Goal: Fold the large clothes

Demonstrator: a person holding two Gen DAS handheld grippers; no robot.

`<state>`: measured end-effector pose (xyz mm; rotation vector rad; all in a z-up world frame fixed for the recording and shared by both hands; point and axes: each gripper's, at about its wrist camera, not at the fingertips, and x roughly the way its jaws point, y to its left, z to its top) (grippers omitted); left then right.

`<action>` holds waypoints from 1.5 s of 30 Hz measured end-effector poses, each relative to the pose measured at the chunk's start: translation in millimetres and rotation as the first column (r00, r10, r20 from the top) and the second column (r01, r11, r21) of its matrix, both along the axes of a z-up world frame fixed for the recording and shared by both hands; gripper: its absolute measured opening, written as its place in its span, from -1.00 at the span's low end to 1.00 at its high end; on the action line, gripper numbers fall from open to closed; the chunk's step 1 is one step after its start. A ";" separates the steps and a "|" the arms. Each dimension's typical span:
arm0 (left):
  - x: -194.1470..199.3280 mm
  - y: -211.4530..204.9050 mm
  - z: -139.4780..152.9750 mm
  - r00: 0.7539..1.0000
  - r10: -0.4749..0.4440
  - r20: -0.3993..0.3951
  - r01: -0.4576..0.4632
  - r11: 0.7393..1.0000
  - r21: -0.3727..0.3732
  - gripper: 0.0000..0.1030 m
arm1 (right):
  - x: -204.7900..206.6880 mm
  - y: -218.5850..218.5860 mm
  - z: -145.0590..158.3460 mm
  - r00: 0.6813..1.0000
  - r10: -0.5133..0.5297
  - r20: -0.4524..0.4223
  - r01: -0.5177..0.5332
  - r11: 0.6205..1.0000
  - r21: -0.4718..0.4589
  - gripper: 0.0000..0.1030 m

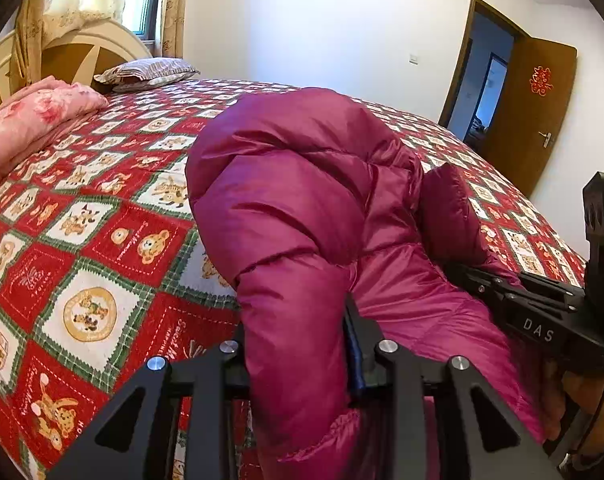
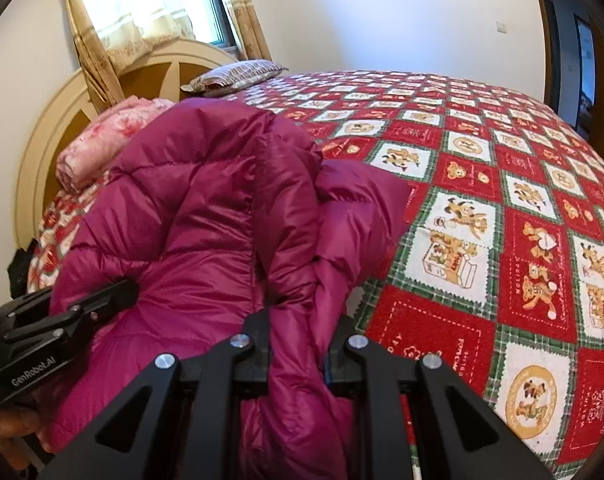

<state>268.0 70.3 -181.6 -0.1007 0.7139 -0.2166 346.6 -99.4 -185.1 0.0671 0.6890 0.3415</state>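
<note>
Left wrist view: the left gripper (image 1: 298, 344) has its jaws clamped on a thick fold of a magenta down jacket (image 1: 302, 184), which rises in a puffy heap above a bed (image 1: 102, 240) covered in a red, white and green teddy-bear quilt. The right gripper (image 1: 482, 280) reaches in from the right, its tips buried in the same jacket. A pink folded blanket (image 1: 34, 120) and a striped pillow (image 1: 150, 74) lie by the headboard (a brown door (image 1: 530, 116) stands open beyond).

Right wrist view: the right gripper (image 2: 300, 336) has its jaws pinched on a bunched fold of the jacket (image 2: 206, 200), near the bed's (image 2: 502, 208) front edge. The left gripper (image 2: 114, 296) grips the jacket's left side.
</note>
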 end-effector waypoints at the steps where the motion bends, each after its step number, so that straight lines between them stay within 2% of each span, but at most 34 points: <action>1: 0.3 0.4 -0.8 1.000 0.002 -0.001 -0.002 1.000 -0.001 -0.32 | 0.7 0.7 -0.9 1.000 -0.001 -0.003 0.001 1.000 -0.005 -0.63; 9: 2.8 2.5 -6.8 1.000 0.017 -0.010 -0.017 1.000 -0.002 -0.10 | 4.1 1.8 -9.1 1.000 -0.013 -0.023 0.012 1.000 -0.012 -0.63; 17: 4.6 7.2 -13.7 0.997 0.076 -0.015 -0.076 0.997 0.005 0.40 | 5.4 2.8 -11.6 0.999 -0.021 -0.030 0.021 1.000 -0.015 -0.62; 27: 3.3 10.0 -18.3 0.996 0.090 -0.007 -0.090 0.996 -0.008 0.47 | 7.9 3.6 -15.7 0.999 -0.030 -0.033 0.029 0.999 -0.022 -0.58; 28: 3.6 10.5 -18.3 0.996 0.094 -0.008 -0.094 0.996 -0.010 0.48 | 8.4 4.0 -15.5 0.999 -0.028 -0.034 0.027 0.999 -0.027 -0.55; 29: 2.4 11.6 -16.7 0.995 0.101 -0.012 -0.102 0.995 -0.008 0.48 | 8.4 4.9 -14.1 0.999 -0.027 -0.031 0.026 0.999 -0.038 -0.45; 31: -5.6 13.7 -5.9 0.990 0.140 -0.004 -0.140 0.990 0.016 0.48 | 2.4 5.6 -3.6 0.999 -0.046 -0.003 0.045 0.996 -0.075 -0.32; 34: -31.6 14.0 29.4 0.983 0.174 0.050 -0.177 0.983 0.053 0.48 | -23.3 1.9 27.4 0.997 -0.051 0.063 0.056 0.995 -0.082 -0.03; 39: -106.0 14.8 107.0 0.965 0.172 0.199 -0.195 0.975 0.107 0.48 | -101.3 -5.8 85.6 0.984 -0.033 0.174 0.053 0.992 -0.115 -0.02; 43: -170.8 27.7 157.9 0.925 0.194 0.327 -0.228 0.971 0.069 0.53 | -169.0 -20.6 122.6 0.962 -0.094 0.258 0.119 0.989 -0.083 0.23; 45: -187.4 34.8 172.6 0.912 0.209 0.353 -0.243 0.969 0.054 0.59 | -206.0 -26.9 141.6 0.940 -0.132 0.316 0.157 0.986 -0.055 0.28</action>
